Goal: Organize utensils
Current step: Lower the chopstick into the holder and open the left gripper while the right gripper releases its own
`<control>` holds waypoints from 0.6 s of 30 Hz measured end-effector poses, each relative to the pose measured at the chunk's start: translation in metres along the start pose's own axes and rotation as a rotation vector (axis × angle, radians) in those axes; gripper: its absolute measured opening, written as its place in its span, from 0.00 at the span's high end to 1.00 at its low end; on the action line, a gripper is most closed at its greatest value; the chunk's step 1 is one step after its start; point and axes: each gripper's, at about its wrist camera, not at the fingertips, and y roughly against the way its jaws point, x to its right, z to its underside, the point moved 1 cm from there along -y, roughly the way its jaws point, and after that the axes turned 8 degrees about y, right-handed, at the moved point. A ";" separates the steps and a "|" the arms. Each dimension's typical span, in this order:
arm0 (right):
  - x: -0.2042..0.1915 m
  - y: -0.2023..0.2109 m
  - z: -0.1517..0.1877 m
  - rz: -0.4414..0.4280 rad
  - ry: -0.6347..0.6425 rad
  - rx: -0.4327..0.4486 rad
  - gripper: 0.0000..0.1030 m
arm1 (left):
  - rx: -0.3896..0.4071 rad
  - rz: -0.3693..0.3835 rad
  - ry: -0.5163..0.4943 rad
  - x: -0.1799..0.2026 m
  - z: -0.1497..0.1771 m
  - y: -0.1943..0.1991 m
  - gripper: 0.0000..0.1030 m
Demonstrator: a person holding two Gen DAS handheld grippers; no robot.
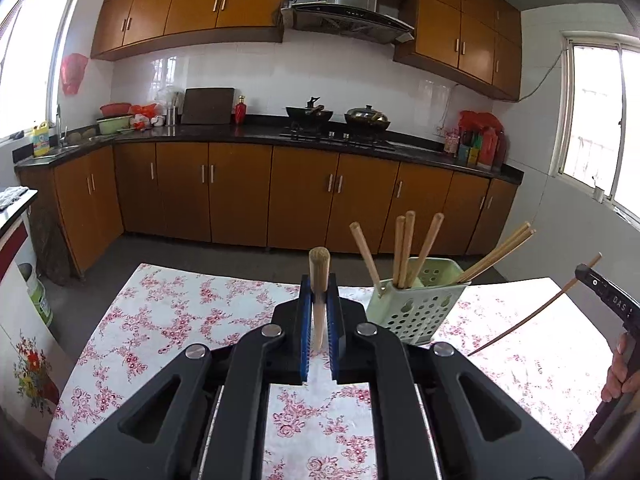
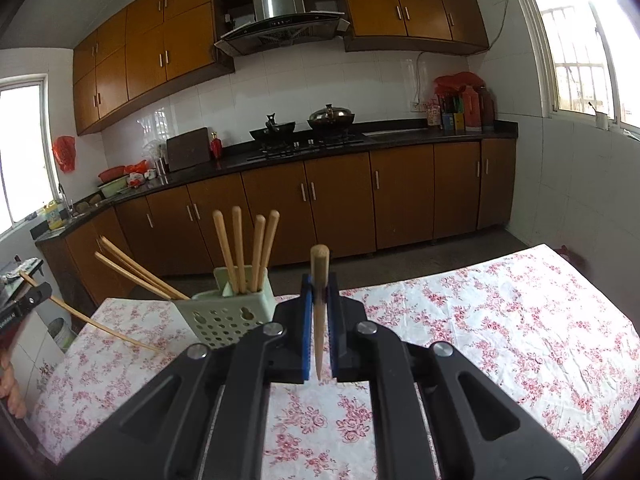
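A pale green perforated utensil holder (image 1: 416,308) stands on the floral tablecloth, with several wooden chopsticks (image 1: 404,252) upright or leaning in it. My left gripper (image 1: 319,292) is shut on one wooden chopstick (image 1: 319,276), held upright, left of the holder. My right gripper (image 2: 319,292) is shut on another wooden chopstick (image 2: 319,280), held upright, right of the holder (image 2: 226,312). The right gripper and its chopstick (image 1: 532,316) show at the right edge of the left wrist view. The left gripper's chopstick (image 2: 92,322) shows at the left in the right wrist view.
The table (image 2: 500,320) carries a white cloth with red flowers. Behind it are brown kitchen cabinets (image 1: 240,192), a dark counter with a stove and two pans (image 1: 340,118), and windows on both sides.
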 end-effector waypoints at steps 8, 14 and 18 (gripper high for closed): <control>-0.007 0.048 -0.064 -0.158 -0.063 0.130 0.92 | 0.026 0.159 -0.015 0.041 -0.025 0.028 0.93; -0.024 0.063 -0.094 -0.147 -0.040 0.262 0.92 | 0.116 0.185 -0.021 0.069 -0.051 0.029 0.93; -0.037 0.054 -0.101 -0.131 -0.015 0.309 0.92 | 0.145 0.176 0.012 0.076 -0.062 0.013 0.93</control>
